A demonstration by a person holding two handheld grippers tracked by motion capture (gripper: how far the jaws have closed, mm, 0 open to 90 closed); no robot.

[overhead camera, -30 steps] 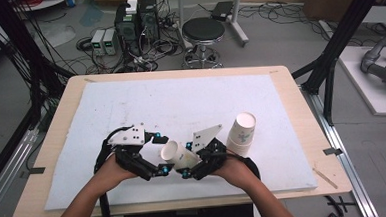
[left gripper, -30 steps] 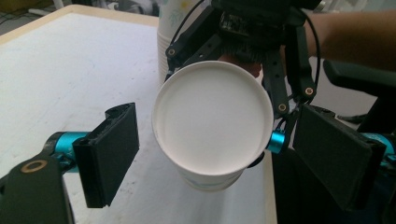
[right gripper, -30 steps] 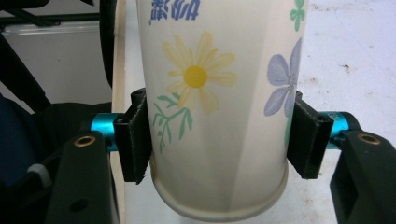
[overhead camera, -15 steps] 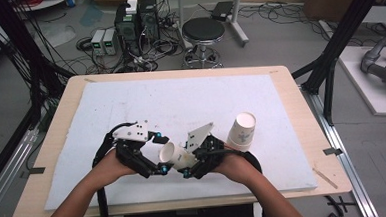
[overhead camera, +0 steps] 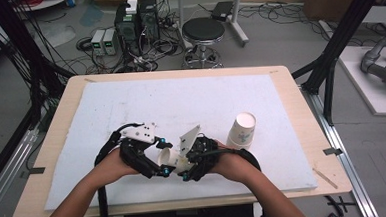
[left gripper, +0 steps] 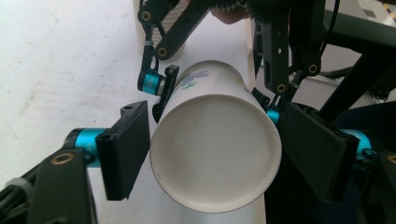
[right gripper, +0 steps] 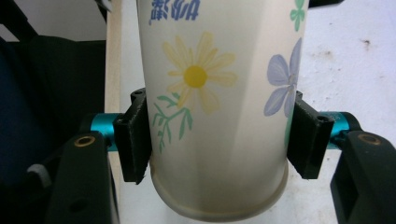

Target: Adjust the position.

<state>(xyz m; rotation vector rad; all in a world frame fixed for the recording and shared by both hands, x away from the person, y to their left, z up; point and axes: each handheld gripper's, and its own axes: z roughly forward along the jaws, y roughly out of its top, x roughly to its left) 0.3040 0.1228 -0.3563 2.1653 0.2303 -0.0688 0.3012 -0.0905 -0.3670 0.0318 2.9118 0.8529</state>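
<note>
- A big white foam mat (overhead camera: pixel 191 103) covers the wooden table (overhead camera: pixel 302 128).
- Another paper cup (overhead camera: pixel 242 131) stands just right of the hands.
- The held paper cup (overhead camera: pixel 171 159) lies sideways near the front edge, white with a yellow flower and a purple one.
- The right gripper (right gripper: pixel 219 140) squeezes its bottom end.
- The left gripper (left gripper: pixel 212 158) has its jaws apart beside the open rim.

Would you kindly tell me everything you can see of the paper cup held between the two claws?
The paper cup is white, apparently thin paper, printed with a yellow daisy, a lilac flower, green sprigs and blue writing. It lies roughly horizontal near the table's front edge. The right claw clamps its wall near the base, pads pressed on both sides. Its open mouth with rolled rim, empty inside, faces the left claw, whose pads sit beside the rim; firm contact is uncertain.
</note>
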